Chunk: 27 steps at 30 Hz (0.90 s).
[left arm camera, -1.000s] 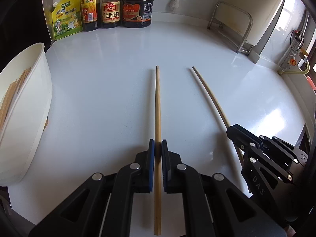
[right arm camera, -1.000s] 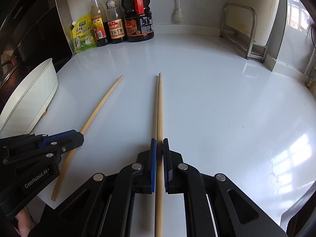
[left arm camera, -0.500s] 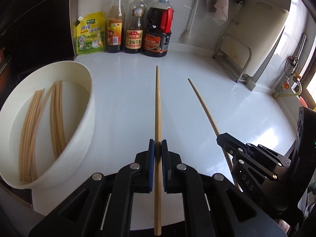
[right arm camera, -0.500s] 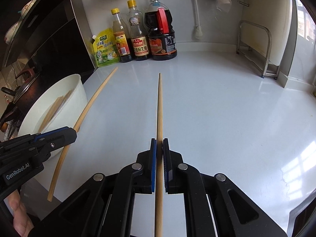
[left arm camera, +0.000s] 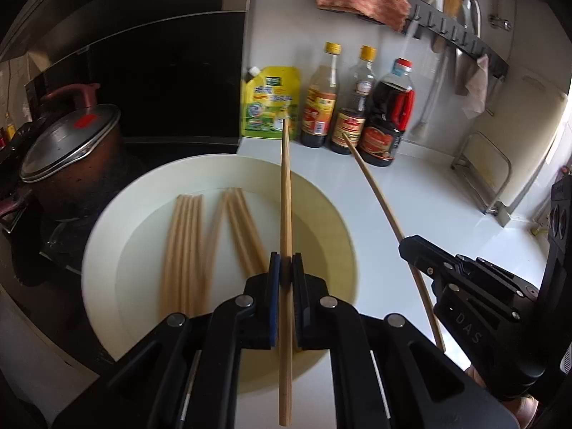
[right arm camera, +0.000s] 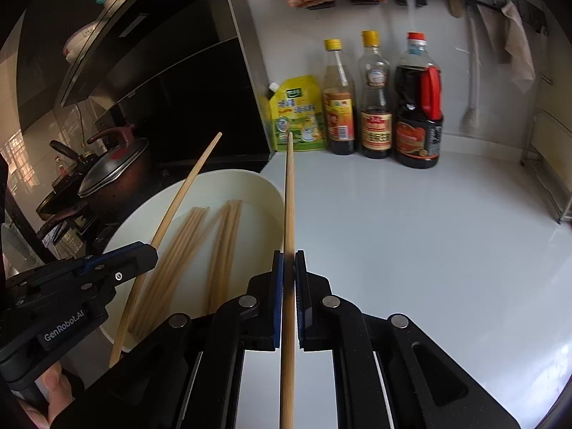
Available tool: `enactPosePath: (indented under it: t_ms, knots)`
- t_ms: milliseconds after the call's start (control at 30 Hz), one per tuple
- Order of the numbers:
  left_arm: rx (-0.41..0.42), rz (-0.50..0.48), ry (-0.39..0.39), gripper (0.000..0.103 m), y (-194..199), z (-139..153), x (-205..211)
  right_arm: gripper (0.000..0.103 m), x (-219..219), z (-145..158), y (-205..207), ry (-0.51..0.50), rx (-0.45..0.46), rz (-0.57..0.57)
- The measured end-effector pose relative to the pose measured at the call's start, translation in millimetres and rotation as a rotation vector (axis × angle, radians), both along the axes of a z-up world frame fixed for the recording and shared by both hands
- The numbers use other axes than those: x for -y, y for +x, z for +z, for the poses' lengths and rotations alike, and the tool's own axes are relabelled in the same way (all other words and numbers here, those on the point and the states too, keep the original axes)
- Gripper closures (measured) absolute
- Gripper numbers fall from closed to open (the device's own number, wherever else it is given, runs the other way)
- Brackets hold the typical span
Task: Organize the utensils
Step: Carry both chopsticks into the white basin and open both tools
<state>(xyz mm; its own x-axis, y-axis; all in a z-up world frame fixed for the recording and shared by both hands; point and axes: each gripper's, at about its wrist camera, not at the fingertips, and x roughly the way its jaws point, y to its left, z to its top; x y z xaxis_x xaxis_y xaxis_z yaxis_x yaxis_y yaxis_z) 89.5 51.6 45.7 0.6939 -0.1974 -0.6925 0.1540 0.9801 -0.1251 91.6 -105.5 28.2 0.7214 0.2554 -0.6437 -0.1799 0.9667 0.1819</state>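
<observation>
Two chopsticks aloft: the left gripper pinches one chopstick above the white bowl of chopsticks, the right gripper clamps another chopstick over the bowl's right rim.

Two long, pale bamboo chopsticks are up in the air, each clamped near its thick end and slanting forward: the left-hand chopstick runs straight out over the white bowl, while the right-hand chopstick passes above the bowl's right rim, its tip toward the back of the counter. The bowl is wide, round and shallow, sitting at the left edge of the white counter. A loose bundle of chopsticks lies flat on its bottom, fanned into two groups.
</observation>
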Motion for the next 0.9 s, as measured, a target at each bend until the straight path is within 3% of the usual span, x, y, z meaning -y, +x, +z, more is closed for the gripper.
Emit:
enactPosePath:
  t_ms: [300,600,700,833,900]
  knots:
    - [-0.048,0.109,0.016,0.096,30.5,-21.9,-63.1,0.097,-80.2,-18.3,45.6,-0.005,-0.076,0.119]
    - [-0.123,0.129,-0.013,0.095,46.5,-48.5,-79.8,0.097,-104.0,-44.9,59.5,-0.038,-0.155,0.14]
    - [-0.124,0.142,-0.021,0.085,44.6,-51.2,-82.8,0.096,-100.5,-46.6,57.0,-0.039,-0.152,0.125]
    - [-0.107,0.162,-0.02,0.061,39.5,-48.8,-86.5,0.096,-93.9,-43.8,49.7,-0.056,-0.135,0.106]
    - [-0.096,0.171,-0.015,0.06,35.6,-46.0,-87.3,0.096,-91.0,-41.4,45.2,-0.06,-0.125,0.097]
